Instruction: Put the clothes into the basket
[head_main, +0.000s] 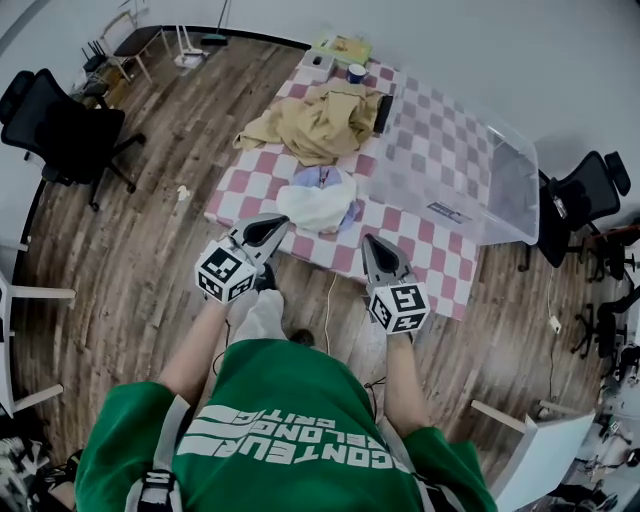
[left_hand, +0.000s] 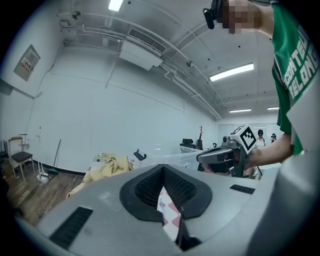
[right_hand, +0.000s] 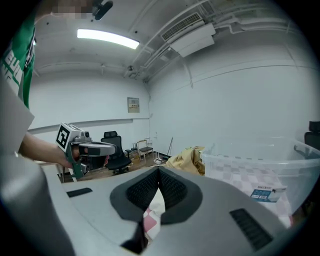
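Basket (head_main: 520, 190) sits empty on table (head_main: 430, 255); tan garment (head_main: 320, 120) and white garment (head_main: 318, 203) lie beside it. Left gripper (head_main: 268, 230) and right gripper (head_main: 380, 252) are closed, empty.

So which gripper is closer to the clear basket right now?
Right. The right gripper is just in front of the clear basket's near side; the left gripper is farther off, beside the white garment.

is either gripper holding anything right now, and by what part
Nothing is held: the left gripper and the right gripper both have their jaws shut with nothing between them.
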